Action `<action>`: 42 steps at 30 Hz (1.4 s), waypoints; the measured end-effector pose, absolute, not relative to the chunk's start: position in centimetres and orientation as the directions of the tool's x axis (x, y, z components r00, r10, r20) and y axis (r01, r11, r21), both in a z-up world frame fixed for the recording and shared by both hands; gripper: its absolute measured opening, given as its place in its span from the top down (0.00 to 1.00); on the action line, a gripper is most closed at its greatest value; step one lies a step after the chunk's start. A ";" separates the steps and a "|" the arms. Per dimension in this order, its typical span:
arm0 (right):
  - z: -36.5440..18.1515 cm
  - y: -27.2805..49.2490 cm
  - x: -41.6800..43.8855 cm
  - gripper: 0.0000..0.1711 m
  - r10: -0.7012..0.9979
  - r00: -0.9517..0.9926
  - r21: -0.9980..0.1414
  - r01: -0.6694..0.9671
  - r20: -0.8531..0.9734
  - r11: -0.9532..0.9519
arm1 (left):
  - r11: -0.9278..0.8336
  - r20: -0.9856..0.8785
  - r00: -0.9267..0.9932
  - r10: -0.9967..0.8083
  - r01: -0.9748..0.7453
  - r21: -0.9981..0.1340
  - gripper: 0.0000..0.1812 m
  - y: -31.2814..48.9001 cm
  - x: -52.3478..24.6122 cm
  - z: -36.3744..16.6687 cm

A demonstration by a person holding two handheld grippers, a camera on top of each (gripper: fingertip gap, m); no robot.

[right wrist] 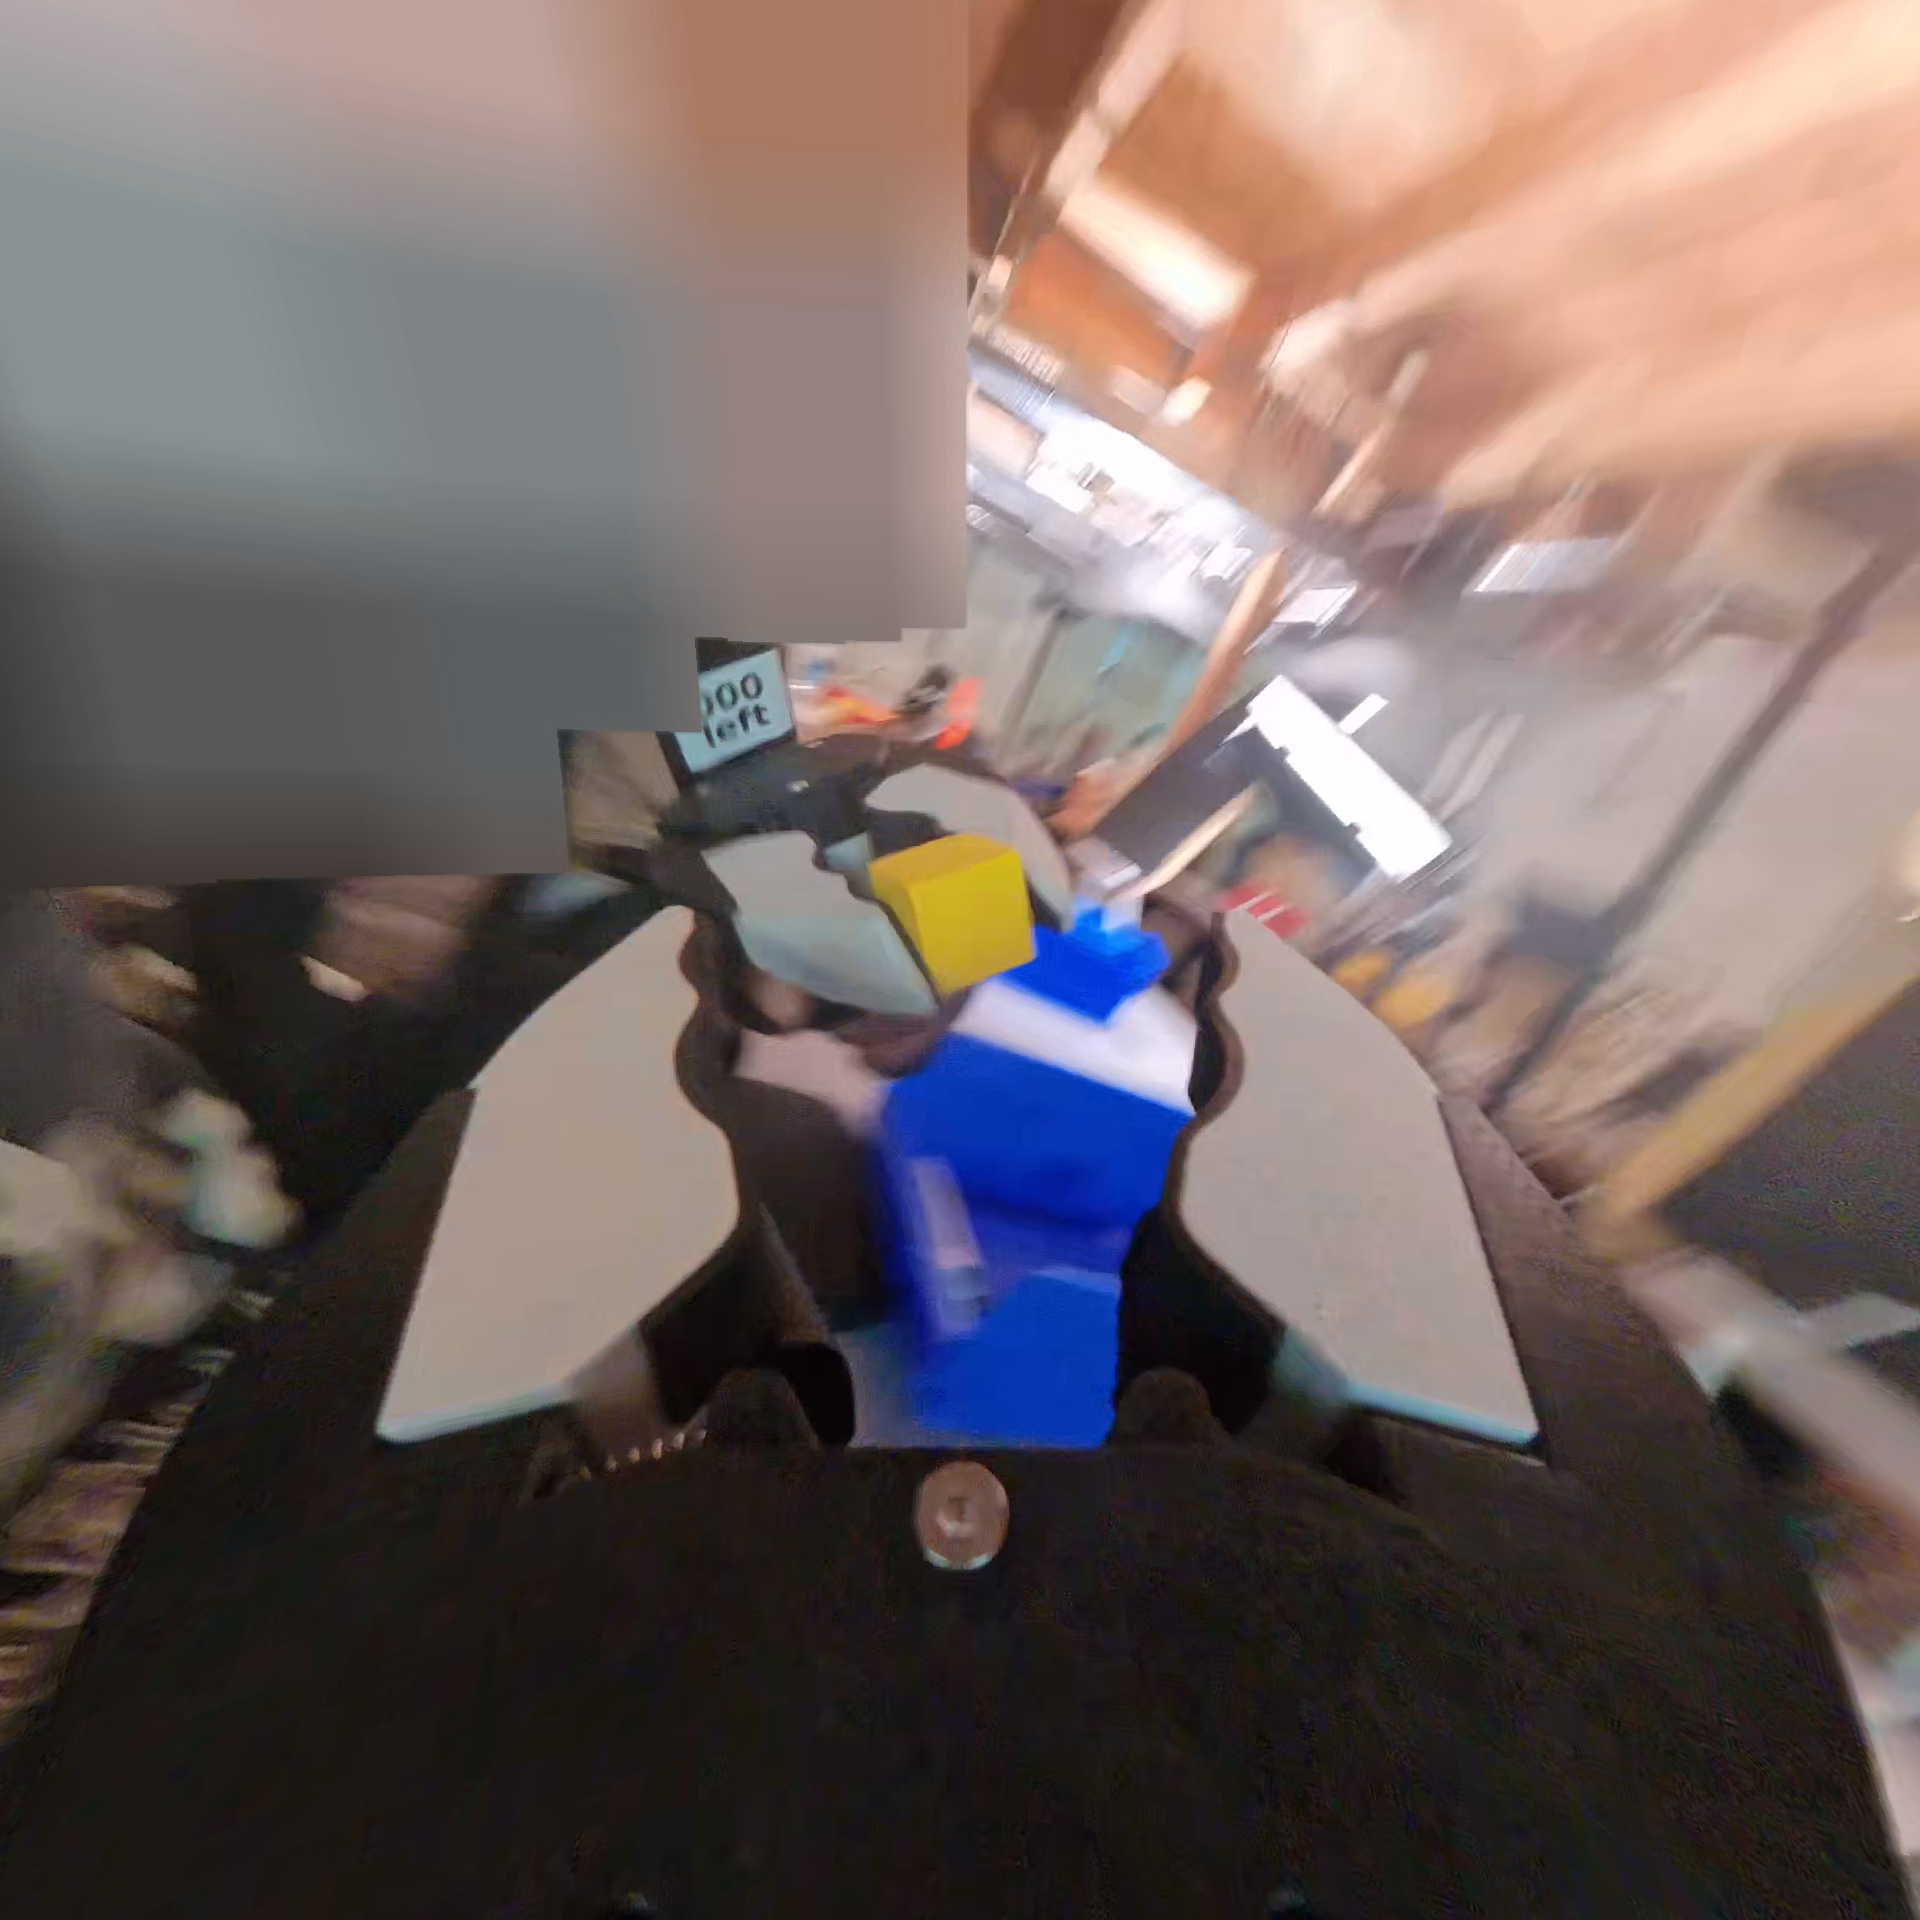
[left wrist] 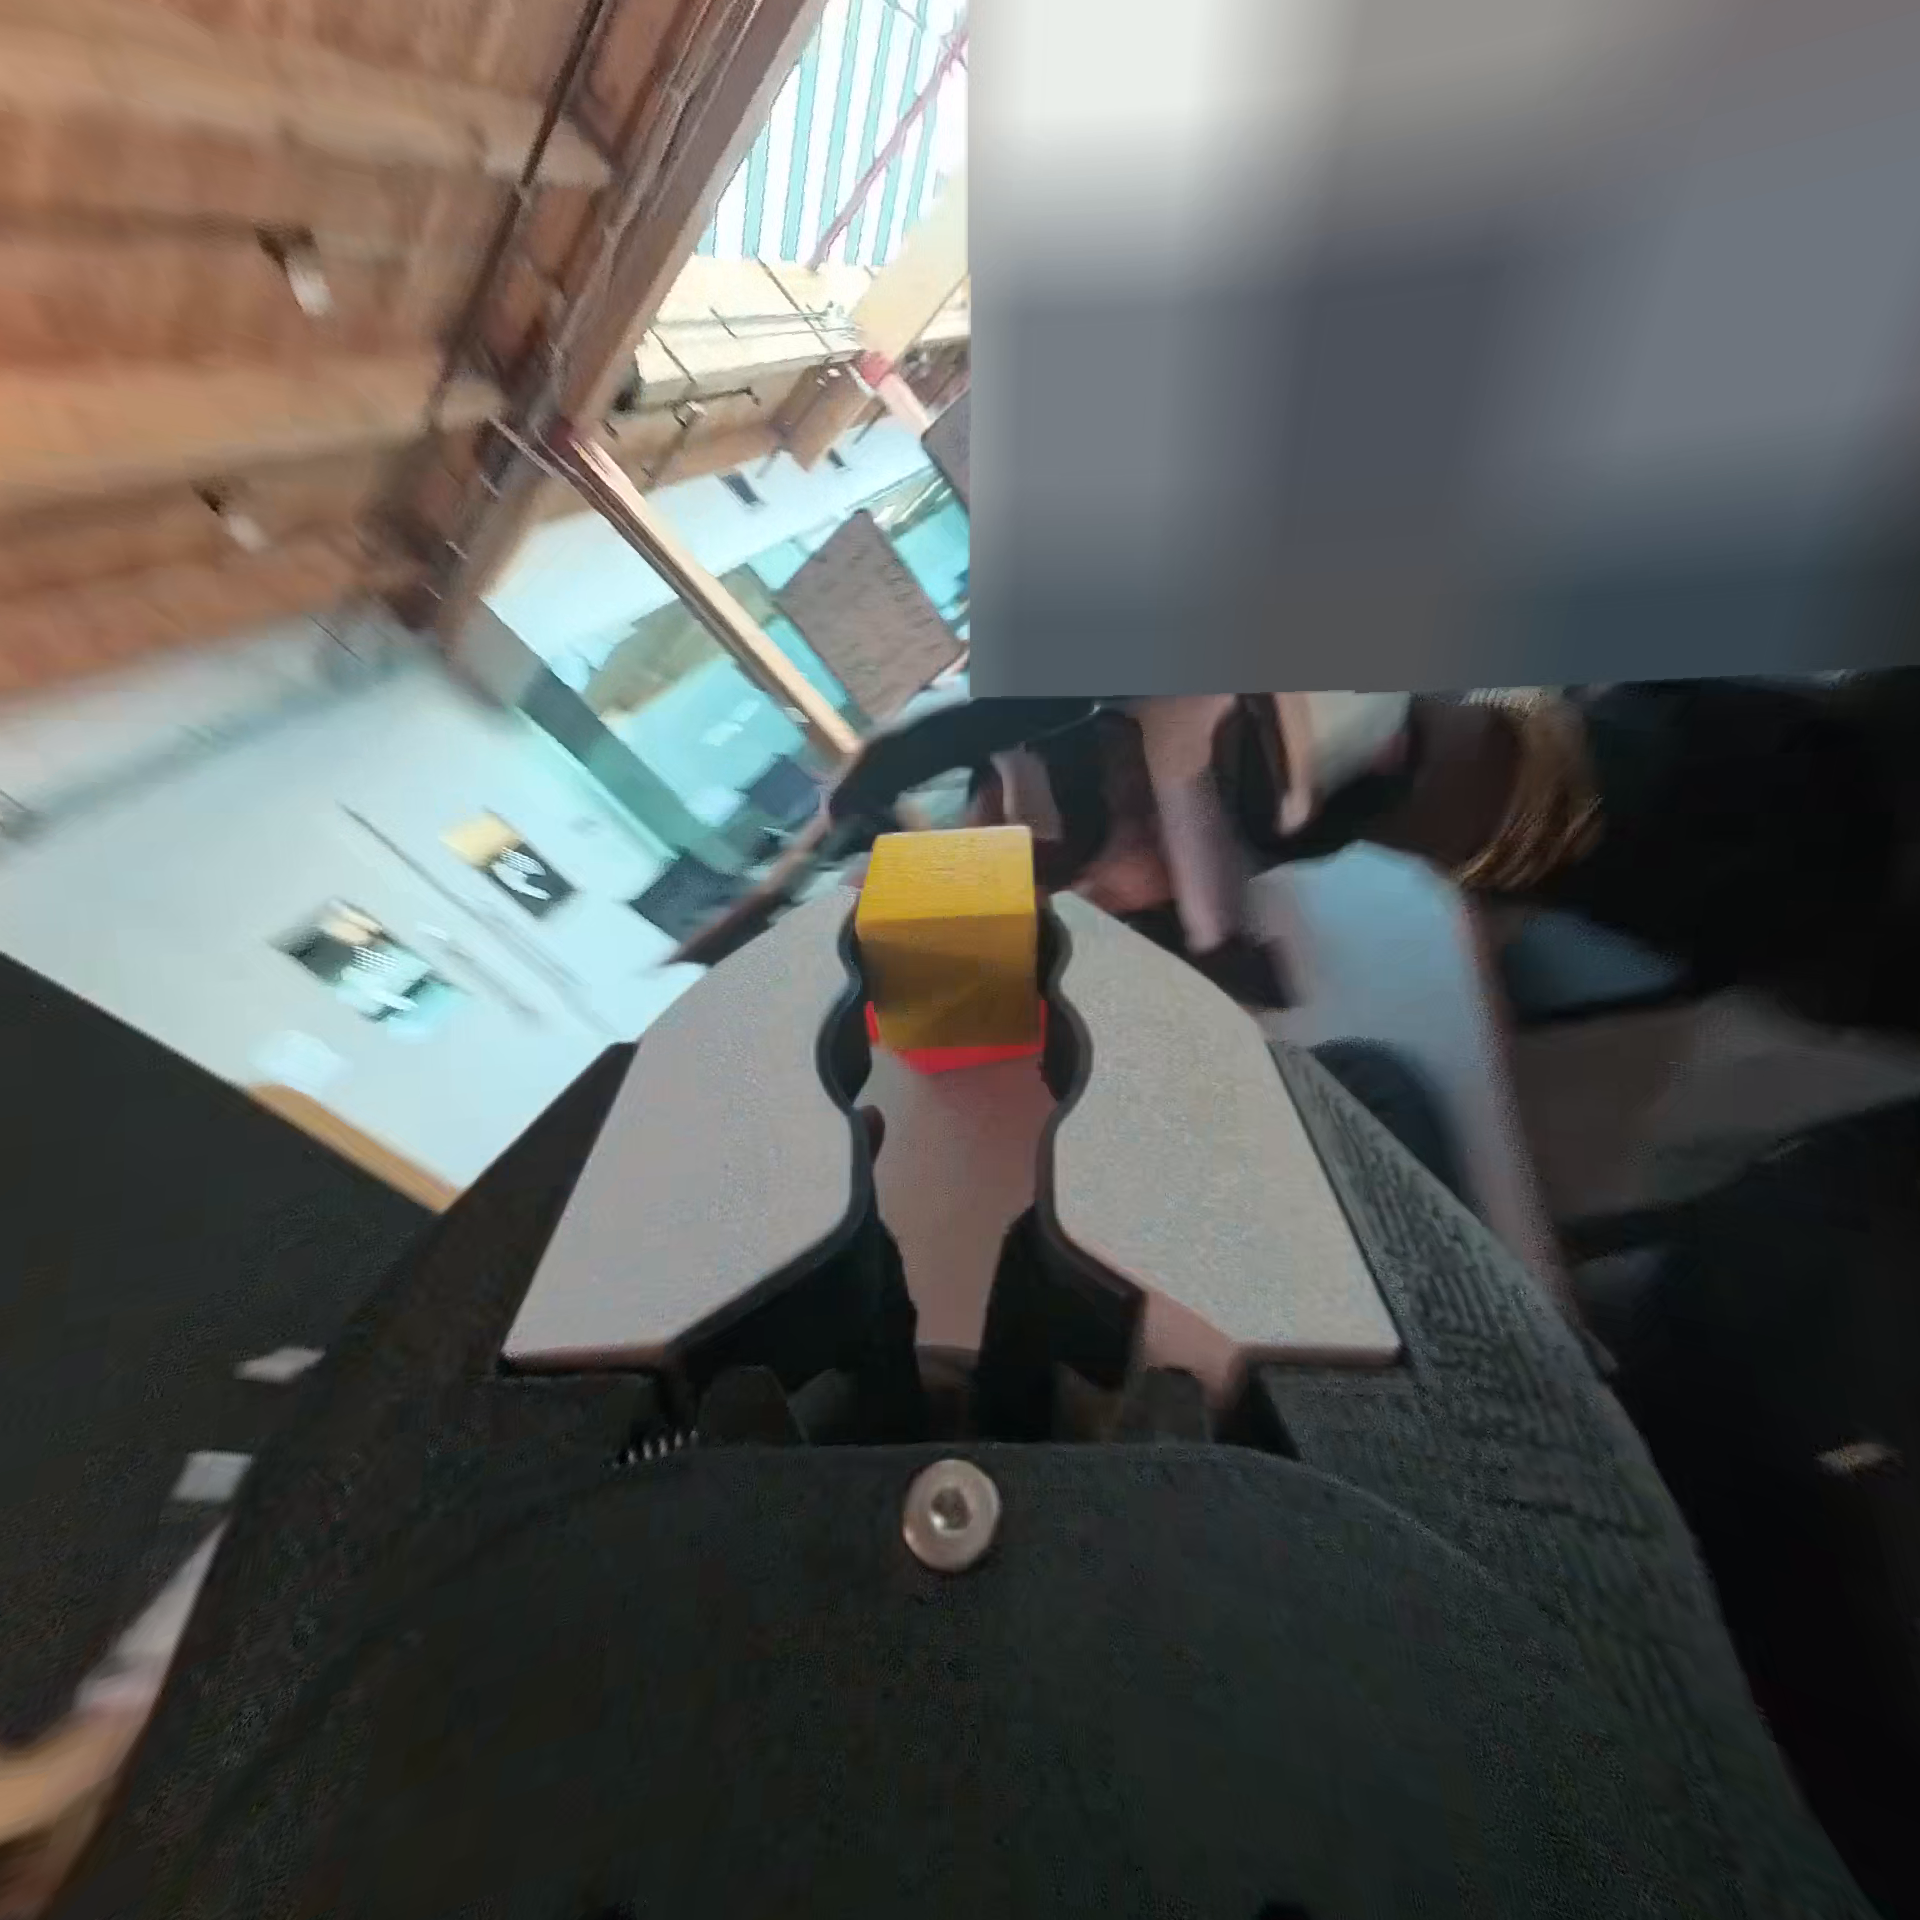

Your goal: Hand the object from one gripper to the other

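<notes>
The left gripper (left wrist: pixel 951 997) was clamped on the yellow block (left wrist: pixel 948 935), which stood out past its fingertips with a red piece (left wrist: pixel 951 1055) just behind it. Facing the block, the right gripper (right wrist: pixel 956 997) was spread wide and held nothing — a blue and white object (right wrist: pixel 1029 1143) showed beyond its gap. The block looked light, stiff and smooth-faced — best pinched on its free flat sides.
</notes>
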State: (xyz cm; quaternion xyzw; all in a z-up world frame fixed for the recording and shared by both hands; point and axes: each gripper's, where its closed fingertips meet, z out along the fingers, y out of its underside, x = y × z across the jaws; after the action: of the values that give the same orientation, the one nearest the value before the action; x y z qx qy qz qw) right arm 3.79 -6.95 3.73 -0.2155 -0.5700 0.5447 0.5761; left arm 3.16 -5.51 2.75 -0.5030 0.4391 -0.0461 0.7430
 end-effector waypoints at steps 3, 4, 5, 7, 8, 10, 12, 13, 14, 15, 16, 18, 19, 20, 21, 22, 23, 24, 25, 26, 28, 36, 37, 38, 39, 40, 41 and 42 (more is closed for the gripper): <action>4.3 -6.8 4.9 0.51 0.642 0.081 -0.553 -0.433 0.762 0.711 | 0.241 -0.247 0.560 -0.791 -0.086 -0.967 0.84 -6.4 3.8 2.6; 4.0 -7.1 5.0 0.54 0.542 0.141 -0.450 -0.408 0.829 0.794 | 0.162 -0.149 0.507 -0.849 -0.019 -0.987 0.84 -6.7 4.2 2.5; 3.6 -7.2 4.8 0.57 0.437 0.193 -0.350 -0.364 0.878 0.863 | 0.086 -0.067 0.448 -0.892 0.022 -0.996 0.84 -7.0 4.7 2.2; 2.5 -7.3 4.1 0.60 0.250 0.239 -0.190 -0.248 0.938 0.950 | -0.037 0.056 0.359 -0.932 0.058 -0.998 0.84 -7.3 5.6 1.5; 2.1 -7.3 3.7 0.61 0.185 0.246 -0.136 -0.204 0.951 0.969 | -0.078 0.093 0.327 -0.941 0.057 -0.995 0.84 -7.4 6.0 1.1; 1.5 -7.9 3.0 0.64 0.112 0.253 -0.069 -0.175 0.961 0.982 | -0.128 0.135 0.290 -0.947 0.044 -0.991 0.84 -7.4 6.8 0.4; 1.0 -8.3 2.6 0.71 0.090 0.235 -0.051 -0.167 0.968 0.985 | -0.148 0.149 0.258 -0.955 0.022 -0.989 0.84 -7.7 7.5 -0.2; 0.9 -8.2 2.4 0.77 0.080 0.237 -0.045 -0.151 0.968 0.987 | -0.151 0.149 0.242 -0.959 0.012 -0.989 0.84 -7.9 7.7 -0.3; 0.8 -8.1 2.3 0.79 0.071 0.237 -0.039 -0.137 0.969 0.990 | -0.149 0.147 0.237 -0.960 0.008 -0.989 0.84 -8.0 7.8 -0.4; 0.7 -8.0 2.3 0.80 0.075 0.229 -0.045 -0.135 0.971 0.990 | -0.143 0.140 0.243 -0.960 0.004 -0.990 0.84 -8.0 7.8 -0.4; 0.6 -8.0 2.2 0.80 0.100 0.204 -0.074 -0.132 0.974 0.988 | -0.133 0.128 0.251 -0.960 -0.004 -0.991 0.84 -7.9 7.7 -0.4; 0.6 -8.0 2.2 0.81 0.173 0.168 -0.150 -0.146 0.970 0.978 | -0.072 0.070 0.273 -0.959 0.004 -0.997 0.82 -7.8 7.4 -0.1; 0.9 -8.1 2.4 0.81 0.219 0.168 -0.191 -0.166 0.961 0.967 | -0.018 0.024 0.296 -0.955 0.023 -1.000 0.78 -7.7 7.1 0.5; 1.4 -8.0 2.5 0.81 0.276 0.165 -0.245 -0.185 0.947 0.952 | 0.058 -0.040 0.329 -0.943 0.044 -0.997 0.72 -7.6 6.7 1.3; 1.8 -7.9 2.7 0.81 0.349 0.154 -0.316 -0.203 0.924 0.927 | 0.159 -0.127 0.381 -0.916 0.055 -0.986 0.69 -7.5 6.1 2.1; 2.3 -7.6 2.8 0.81 0.439 0.140 -0.404 -0.223 0.887 0.887 | 0.284 -0.236 0.449 -0.862 0.041 -0.958 0.66 -7.3 5.3 2.9; 2.9 -7.4 3.0 0.81 0.542 0.114 -0.504 -0.248 0.833 0.827 | 0.419 -0.363 0.509 -0.780 -0.005 -0.908 0.63 -7.4 4.6 3.6; 3.2 -7.2 3.1 0.81 0.647 0.062 -0.610 -0.275 0.760 0.743 | 0.540 -0.487 0.537 -0.688 -0.069 -0.839 0.60 -7.8 4.1 4.0; 3.3 -7.2 3.1 0.81 0.746 -0.015 -0.717 -0.289 0.666 0.634 | 0.629 -0.591 0.543 -0.596 -0.141 -0.764 0.60 -8.3 3.8 4.1; 3.4 -7.2 3.1 0.81 0.830 -0.100 -0.815 -0.289 0.548 0.503 | 0.687 -0.676 0.540 -0.502 -0.225 -0.691 0.60 -8.4 3.6 4.1; 2.9 -7.5 2.9 0.81 0.920 -0.300 -0.959 -0.205 0.252 0.196 | 0.739 -0.806 0.503 -0.311 -0.406 -0.538 0.60 -8.2 3.5 3.7; -0.6 -9.5 2.4 0.81 0.813 -0.542 -0.975 0.178 -0.212 -0.136 | 0.665 -0.980 0.199 -0.014 -0.730 -0.158 0.67 -6.2 5.5 0.3; -0.8 -9.6 2.4 0.81 0.812 -0.542 -0.973 0.191 -0.214 -0.129 | 0.658 -0.981 0.192 -0.014 -0.737 -0.153 0.69 -6.0 5.6 0.1; -0.9 -9.7 2.4 0.81 0.810 -0.544 -0.972 0.201 -0.217 -0.126 | 0.649 -0.982 0.188 -0.014 -0.745 -0.152 0.73 -5.8 5.6 0.0; -1.0 -9.8 2.4 0.81 0.813 -0.540 -0.970 0.208 -0.219 -0.123 | 0.641 -0.982 0.186 -0.018 -0.752 -0.154 0.80 -5.7 5.5 0.0; -1.1 -9.8 2.3 0.81 0.819 -0.532 -0.970 0.215 -0.217 -0.117 | 0.637 -0.982 0.189 -0.027 -0.753 -0.162 0.82 -5.7 5.4 -0.1; -1.2 -9.8 2.3 0.81 0.824 -0.526 -0.970 0.217 -0.213 -0.112 | 0.634 -0.980 0.194 -0.045 -0.752 -0.178 0.83 -5.7 5.4 -0.1; -1.1 -9.7 2.2 0.81 0.830 -0.518 -0.971 0.212 -0.205 -0.108 | 0.630 -0.976 0.208 -0.065 -0.749 -0.202 0.83 -5.6 5.3 -0.1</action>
State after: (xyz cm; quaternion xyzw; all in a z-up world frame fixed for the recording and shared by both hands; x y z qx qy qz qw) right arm 2.20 -9.70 -1.13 -0.4212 -0.6187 0.6135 0.2518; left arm 5.34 -5.62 -0.11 -0.3519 0.5787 0.2468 0.6931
